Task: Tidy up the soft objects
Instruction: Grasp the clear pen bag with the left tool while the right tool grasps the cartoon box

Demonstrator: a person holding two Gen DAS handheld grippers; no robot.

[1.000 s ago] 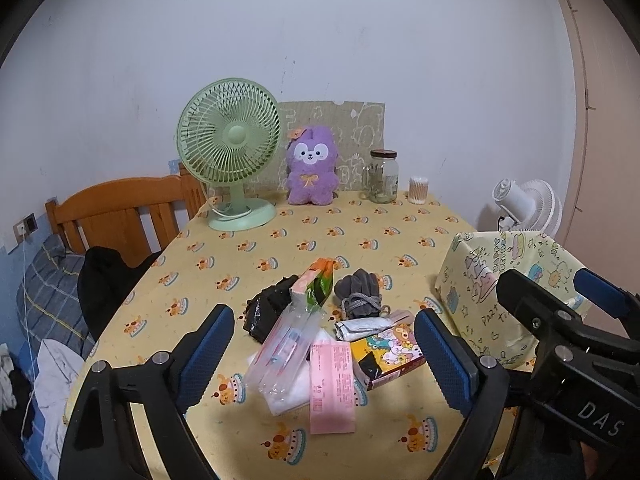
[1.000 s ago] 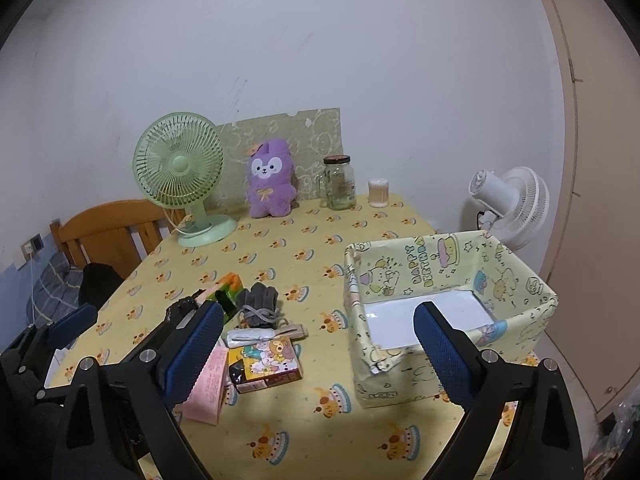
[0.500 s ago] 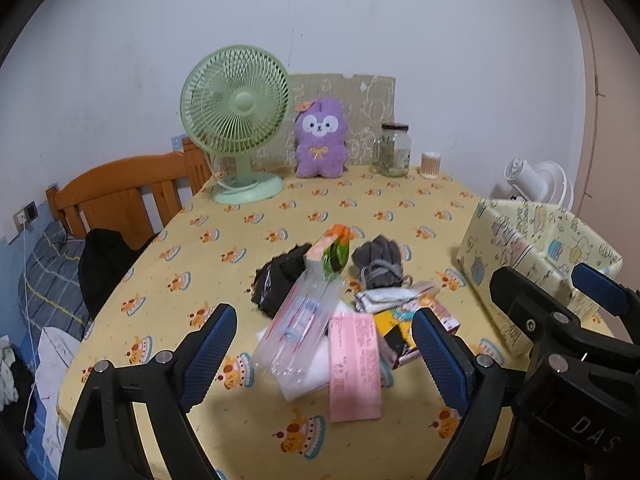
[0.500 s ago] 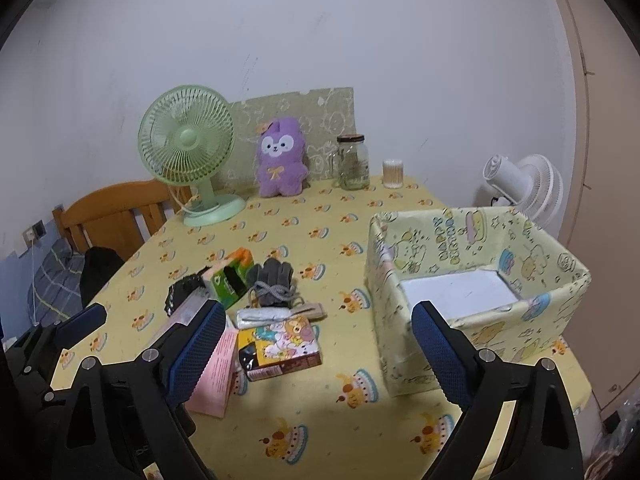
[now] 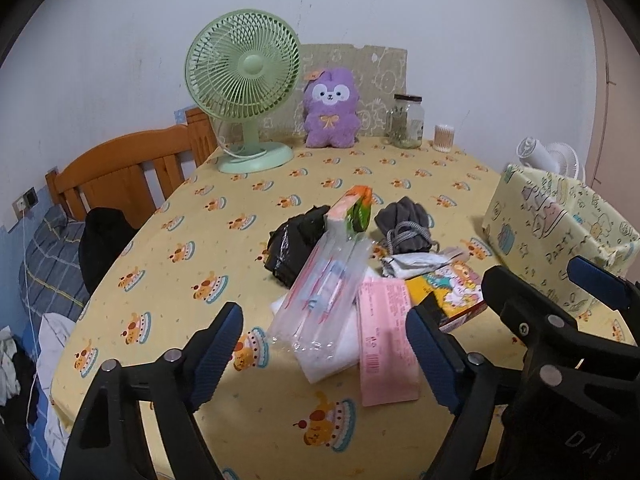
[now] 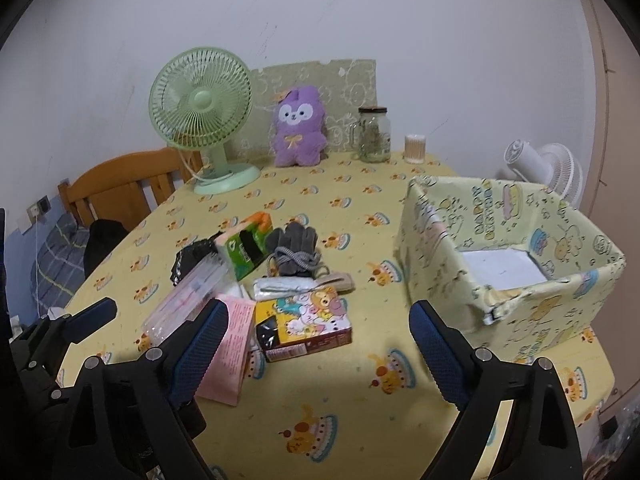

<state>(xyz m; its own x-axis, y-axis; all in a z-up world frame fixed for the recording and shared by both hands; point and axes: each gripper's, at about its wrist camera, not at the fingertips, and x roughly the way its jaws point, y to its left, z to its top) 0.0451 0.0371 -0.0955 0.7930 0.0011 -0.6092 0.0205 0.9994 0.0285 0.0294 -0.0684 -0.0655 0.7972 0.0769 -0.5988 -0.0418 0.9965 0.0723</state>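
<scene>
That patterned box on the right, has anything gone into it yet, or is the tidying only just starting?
Only starting. The patterned box looks empty; only its white floor shows. Nothing is in hand: the left gripper and right gripper are both open, the left's jaws having just narrowed slightly. Still left: the grey gloves, tissue pack and other items piled on the table.

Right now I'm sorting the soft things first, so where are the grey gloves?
In the right wrist view the grey gloves lie mid-table at the pile's far edge, just right of the green tissue pack and left of the open paper-wrapped box.
</scene>
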